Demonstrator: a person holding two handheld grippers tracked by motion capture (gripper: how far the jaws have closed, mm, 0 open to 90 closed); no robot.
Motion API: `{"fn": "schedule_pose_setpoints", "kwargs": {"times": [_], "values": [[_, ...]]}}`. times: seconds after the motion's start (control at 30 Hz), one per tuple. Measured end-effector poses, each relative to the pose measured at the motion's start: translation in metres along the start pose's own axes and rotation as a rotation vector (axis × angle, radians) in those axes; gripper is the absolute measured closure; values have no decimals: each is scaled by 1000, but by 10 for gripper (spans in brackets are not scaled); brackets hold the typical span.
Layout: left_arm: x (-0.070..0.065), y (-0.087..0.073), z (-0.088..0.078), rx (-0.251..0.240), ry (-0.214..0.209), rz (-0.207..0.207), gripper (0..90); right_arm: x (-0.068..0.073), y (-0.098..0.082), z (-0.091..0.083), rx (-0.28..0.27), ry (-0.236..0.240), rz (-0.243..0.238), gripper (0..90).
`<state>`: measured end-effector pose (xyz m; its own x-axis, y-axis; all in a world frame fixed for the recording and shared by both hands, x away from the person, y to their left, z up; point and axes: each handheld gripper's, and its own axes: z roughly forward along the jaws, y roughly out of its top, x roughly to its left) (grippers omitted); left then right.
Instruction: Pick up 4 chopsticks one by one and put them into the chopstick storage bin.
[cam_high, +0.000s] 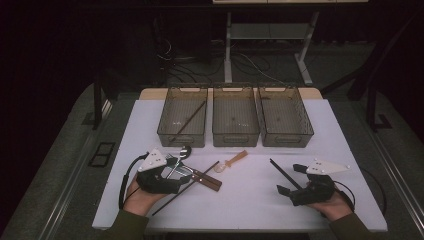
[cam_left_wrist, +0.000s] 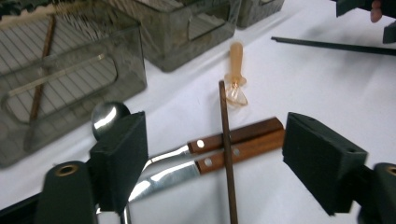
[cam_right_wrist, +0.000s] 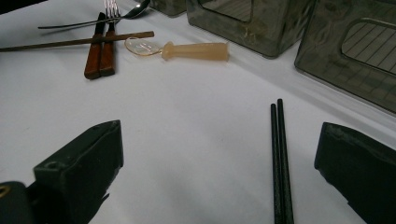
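We see a dim room in the high view: the floor and background sink into near black, and only the white table (cam_high: 250, 200) catches light, evenly from above, with soft short shadows. That picture is grainy and slightly soft. The two gripper views are brighter and washed at the tabletop. In the left gripper view, glare sits on the spoon bowl (cam_left_wrist: 108, 116) and knife blade (cam_left_wrist: 159, 179), the near jaws are soft, and the bins (cam_left_wrist: 70, 79) blur. In the right gripper view, the far cutlery (cam_right_wrist: 100, 44) looks a little soft.
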<state>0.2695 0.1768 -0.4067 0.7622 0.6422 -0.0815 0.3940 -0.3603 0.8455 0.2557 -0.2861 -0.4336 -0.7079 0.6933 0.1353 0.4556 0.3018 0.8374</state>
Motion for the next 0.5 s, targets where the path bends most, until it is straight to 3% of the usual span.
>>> {"fn": "schedule_pose_setpoints", "kwargs": {"times": [0.2, 0.3, 0.5], "values": [[0, -8, -1, 28, -10, -2, 354, 1, 0, 0, 1, -1, -5, 14], [1, -11, 1, 39, -38, -3, 440, 1, 0, 0, 3, -1, -8, 14], [4, -16, 8, 99, -59, -5, 564, 1, 0, 1, 7, -2, -7, 14]]}}
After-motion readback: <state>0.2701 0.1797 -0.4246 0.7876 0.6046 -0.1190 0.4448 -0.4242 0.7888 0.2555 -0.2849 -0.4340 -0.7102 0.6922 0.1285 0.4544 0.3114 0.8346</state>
